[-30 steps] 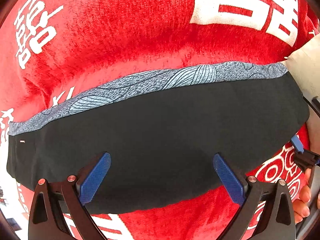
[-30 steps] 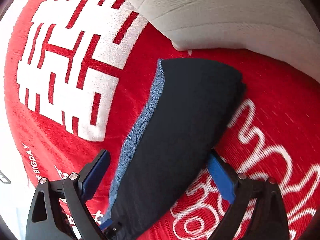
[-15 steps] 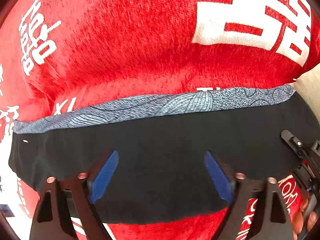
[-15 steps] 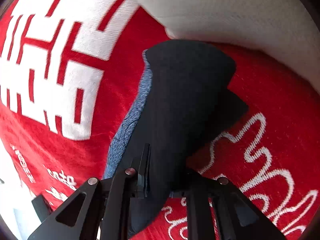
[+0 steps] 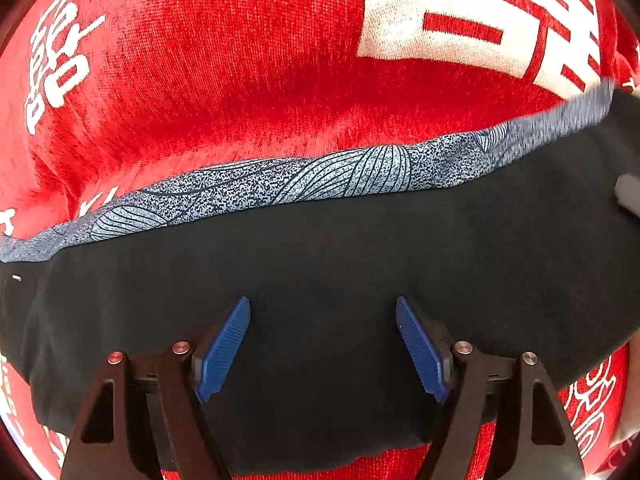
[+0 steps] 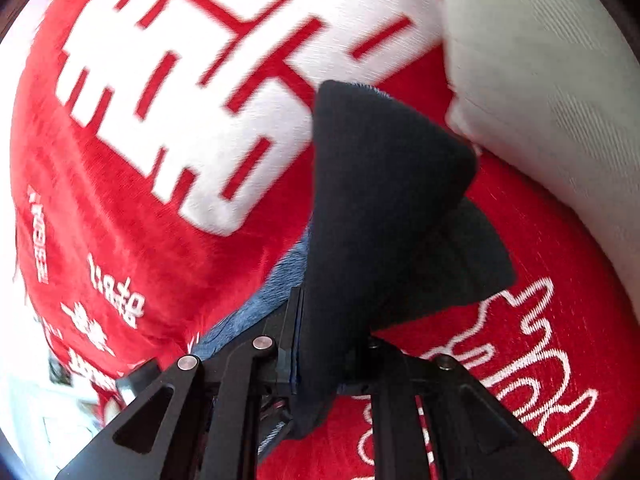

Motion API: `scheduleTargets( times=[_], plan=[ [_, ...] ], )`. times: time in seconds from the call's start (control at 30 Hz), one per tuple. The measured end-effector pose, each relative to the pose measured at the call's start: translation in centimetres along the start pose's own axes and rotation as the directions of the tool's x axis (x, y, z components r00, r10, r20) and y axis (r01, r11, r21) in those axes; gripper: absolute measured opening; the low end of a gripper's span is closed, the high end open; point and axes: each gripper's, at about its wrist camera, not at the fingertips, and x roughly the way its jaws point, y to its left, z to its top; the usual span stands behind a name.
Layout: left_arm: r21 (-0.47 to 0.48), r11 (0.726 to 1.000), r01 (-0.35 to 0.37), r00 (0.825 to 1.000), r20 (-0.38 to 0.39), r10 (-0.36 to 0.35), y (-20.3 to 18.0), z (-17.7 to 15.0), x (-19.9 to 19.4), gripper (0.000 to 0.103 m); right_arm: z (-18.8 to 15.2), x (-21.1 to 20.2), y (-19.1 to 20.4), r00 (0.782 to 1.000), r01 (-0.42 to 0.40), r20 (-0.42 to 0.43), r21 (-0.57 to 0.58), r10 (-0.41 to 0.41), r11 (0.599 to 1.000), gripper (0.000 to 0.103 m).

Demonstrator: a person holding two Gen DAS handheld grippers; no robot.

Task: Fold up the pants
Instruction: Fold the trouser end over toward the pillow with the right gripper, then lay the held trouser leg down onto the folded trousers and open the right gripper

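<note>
Pants (image 6: 384,184) hang pinched in our right gripper (image 6: 332,364) for folding over, while our left gripper (image 5: 322,344) fingers stay spread, pinning the cloth.

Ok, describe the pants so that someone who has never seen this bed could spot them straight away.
Look at the red blanket with big white characters that covers the whole surface. Across it lies a dark strip of cloth: the pants, black, with a speckled blue-grey band with a line pattern along one edge. Nothing else is dark; the pillow beside them is off-white.
</note>
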Motion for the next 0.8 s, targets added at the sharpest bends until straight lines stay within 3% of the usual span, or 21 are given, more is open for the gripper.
scheduleTargets(
  times=[0.13,0.23,0.3,0.33,0.37,0.4,0.47,0.57,0.8],
  plan=[
    [-0.079,0.993,0.082,0.995,-0.042,-0.086,1.9,1.8,-1.2,0.077,-0.5,-0.8,2.2,1.000,0.016,0.011,-0.069,-0.015,0.997,0.013],
    [-0.130,0.990,0.052,0.999,0.015,-0.050,3.4,4.1,-1.7,0.077,-0.5,-1.1,2.7,1.000,0.023,0.012,-0.072,-0.022,0.997,0.013],
    [-0.133,0.990,0.041,0.998,-0.031,-0.046,3.4,5.5,0.1,0.077,-0.5,-1.1,3.1,1.000,0.027,0.014,-0.088,-0.025,0.996,0.013],
    [-0.119,0.992,0.030,0.995,-0.087,-0.041,2.9,5.9,1.8,0.079,-0.6,-1.2,3.4,1.000,0.027,0.014,-0.095,-0.026,0.995,0.013],
    [-0.091,0.996,-0.002,0.996,-0.087,-0.006,2.4,6.0,2.6,0.083,-0.7,-1.2,3.8,1.000,0.029,0.014,-0.104,-0.027,0.994,0.013],
    [-0.048,0.998,-0.037,0.999,-0.038,0.035,1.6,6.1,2.5,0.085,-0.7,-1.2,3.9,1.000,0.025,0.008,-0.107,-0.024,0.994,0.013],
    [-0.039,0.998,-0.046,0.998,-0.041,0.044,1.2,6.3,2.5,0.085,-1.0,-0.8,5.0,1.000,0.029,0.005,-0.125,-0.029,0.992,0.013],
    [-0.104,0.994,0.045,0.996,-0.076,-0.053,2.7,6.2,1.3,0.085,-1.2,-0.9,6.2,0.999,0.035,0.014,-0.162,-0.033,0.986,0.013],
    [-0.157,0.981,0.116,0.991,-0.049,-0.125,9.6,3.9,-3.4,0.085,-2.9,-0.6,12.2,0.998,0.064,0.026,-0.325,-0.058,0.944,0.013]
  ],
)
